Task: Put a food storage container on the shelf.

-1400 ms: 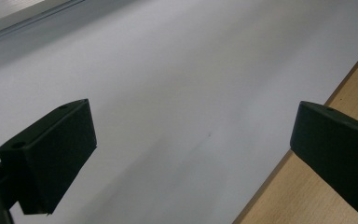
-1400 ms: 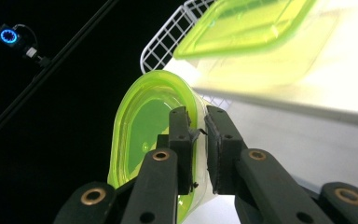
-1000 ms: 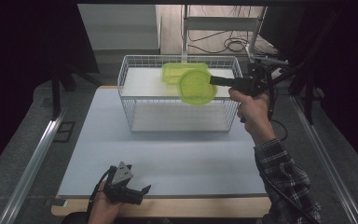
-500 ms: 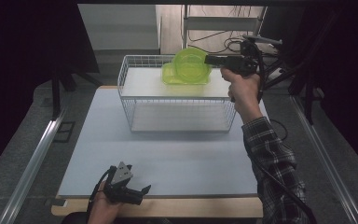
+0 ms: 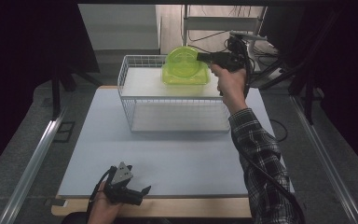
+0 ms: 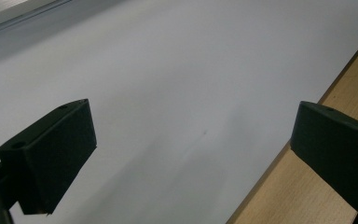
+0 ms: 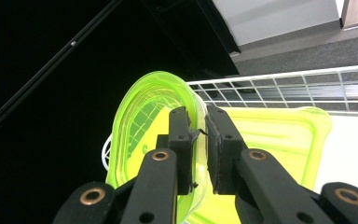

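My right gripper [image 5: 204, 58] [image 7: 198, 135] is shut on the rim of a round neon-green plastic plate [image 5: 181, 64] [image 7: 144, 135], held on edge above the back of a white wire basket [image 5: 129, 100]. A second neon-green dish, squarish [image 5: 196, 78] [image 7: 279, 140], lies in the basket just below and behind the plate. Near the table's front edge the left gripper [image 5: 137, 194] [image 6: 193, 154] rests in a hand, its jaws wide open with nothing between them, just above the white table sheet [image 6: 177, 79].
The white sheet [image 5: 168, 154] covers the table in front of the basket, with a wooden edge strip [image 6: 279, 196] at the front. Metal rails [image 5: 32, 158] run along both sides. Cables and a stand [image 5: 256, 32] crowd the area behind the basket.
The right hand has carried the plate leftwards and a little up, turning it from lying flat to standing on edge over the basket's back. The left gripper has stayed put.
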Tool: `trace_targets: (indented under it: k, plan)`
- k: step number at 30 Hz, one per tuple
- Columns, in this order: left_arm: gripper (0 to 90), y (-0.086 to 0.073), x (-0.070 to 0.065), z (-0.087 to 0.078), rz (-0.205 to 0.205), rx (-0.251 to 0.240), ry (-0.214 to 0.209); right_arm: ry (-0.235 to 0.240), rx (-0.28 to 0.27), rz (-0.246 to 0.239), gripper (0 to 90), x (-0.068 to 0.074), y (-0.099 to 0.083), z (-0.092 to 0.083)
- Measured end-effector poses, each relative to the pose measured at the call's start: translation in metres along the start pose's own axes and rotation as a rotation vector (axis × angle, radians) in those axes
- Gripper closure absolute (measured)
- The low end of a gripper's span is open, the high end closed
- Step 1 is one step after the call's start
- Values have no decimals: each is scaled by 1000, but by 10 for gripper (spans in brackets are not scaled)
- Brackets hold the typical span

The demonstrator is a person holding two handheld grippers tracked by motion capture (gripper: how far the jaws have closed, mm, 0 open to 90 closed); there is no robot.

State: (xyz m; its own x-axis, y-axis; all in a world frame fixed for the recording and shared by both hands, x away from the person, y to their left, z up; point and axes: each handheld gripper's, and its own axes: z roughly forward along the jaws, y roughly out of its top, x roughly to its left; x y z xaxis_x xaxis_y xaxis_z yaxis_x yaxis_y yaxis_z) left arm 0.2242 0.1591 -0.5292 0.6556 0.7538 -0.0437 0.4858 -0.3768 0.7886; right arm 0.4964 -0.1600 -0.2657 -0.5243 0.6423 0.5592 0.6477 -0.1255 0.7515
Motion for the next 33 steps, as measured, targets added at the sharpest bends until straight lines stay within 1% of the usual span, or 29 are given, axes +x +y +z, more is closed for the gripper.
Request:
trace_targets:
  k: [1,5,7,14,18,20,23,26,33]
  plan:
    - [0,0,0,0,1,1,0,-9,-1,-3,801,0,0,1]
    - [0,0,-1,1,4,4,-1,-80,0,-64,773,4,1,3]
    - [0,0,-1,1,5,5,-2,-123,-3,-85,754,6,1,6]
    - [0,0,-1,1,5,8,-4,-164,-8,-101,741,5,2,11]
    - [0,0,-1,2,7,12,-6,-188,-13,-110,691,5,1,14]
    - [0,0,-1,2,8,12,-6,-185,-15,-108,655,5,0,14]
    - [0,0,-1,1,7,11,-6,-185,-18,-113,568,5,0,14]
    - [0,0,-1,1,5,9,-1,-162,-19,-114,478,5,1,11]
    - [0,0,-1,1,1,6,2,-117,-3,-159,333,8,-4,1]
